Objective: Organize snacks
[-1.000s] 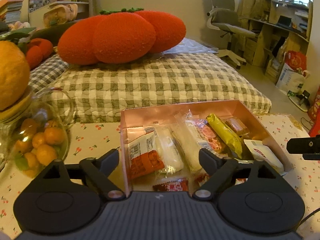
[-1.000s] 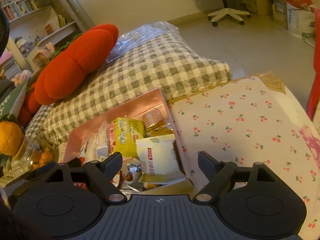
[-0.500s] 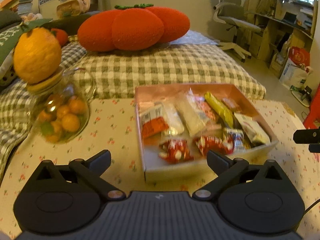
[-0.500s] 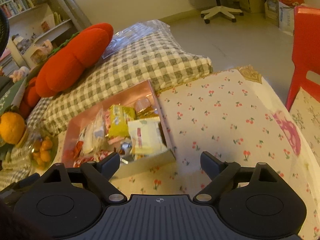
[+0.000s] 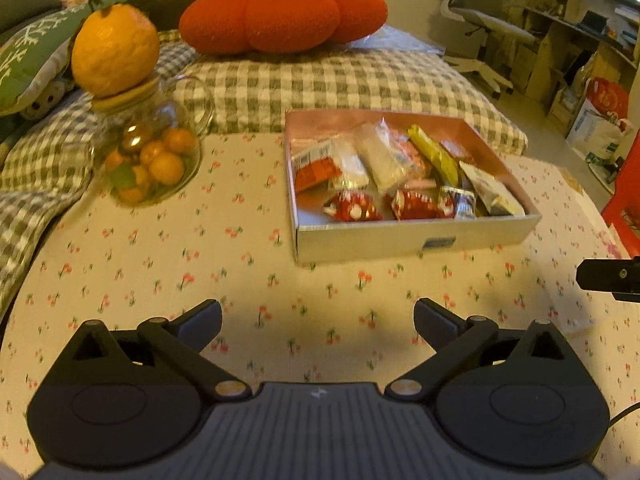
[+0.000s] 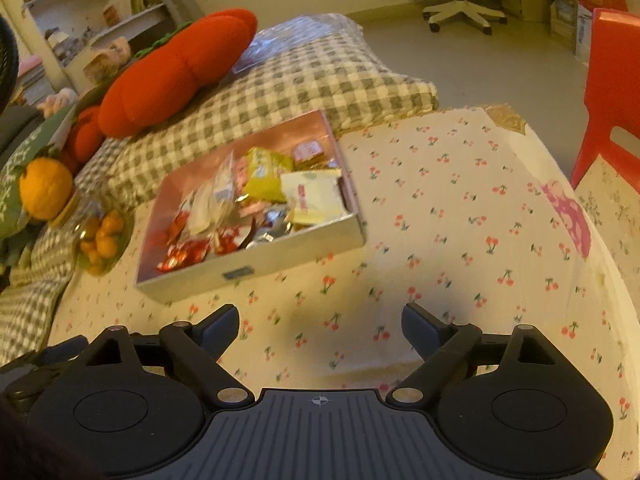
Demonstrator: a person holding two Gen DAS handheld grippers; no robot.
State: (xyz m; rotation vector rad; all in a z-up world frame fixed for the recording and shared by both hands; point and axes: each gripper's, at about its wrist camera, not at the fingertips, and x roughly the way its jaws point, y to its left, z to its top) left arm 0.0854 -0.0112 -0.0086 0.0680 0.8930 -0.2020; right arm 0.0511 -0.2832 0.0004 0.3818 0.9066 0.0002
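Observation:
A shallow pink box (image 5: 416,240) (image 6: 256,268) sits on the cherry-print tablecloth (image 5: 200,264) (image 6: 460,216), filled with several wrapped snacks: red foil packets (image 5: 354,207), a yellow pack (image 5: 434,156) (image 6: 266,172), white packs (image 6: 314,196) and an orange-white packet (image 5: 316,166). My left gripper (image 5: 318,318) hovers open over bare cloth in front of the box, nothing between its fingers. My right gripper (image 6: 320,326) is also open and empty, in front of and to the right of the box. A black part of the right gripper (image 5: 608,276) shows at the right edge of the left wrist view.
A glass jar of small oranges (image 5: 150,160) (image 6: 100,240) topped by a large orange fruit (image 5: 114,56) stands left of the box. Behind lie a checked cushion (image 5: 320,80) and a red pumpkin pillow (image 5: 284,16). A red chair (image 6: 608,92) stands right of the table.
Both grippers have pulled back from the box, which now lies farther ahead with more tablecloth in front. The left jaws have spread wider. The snacks stay in the box.

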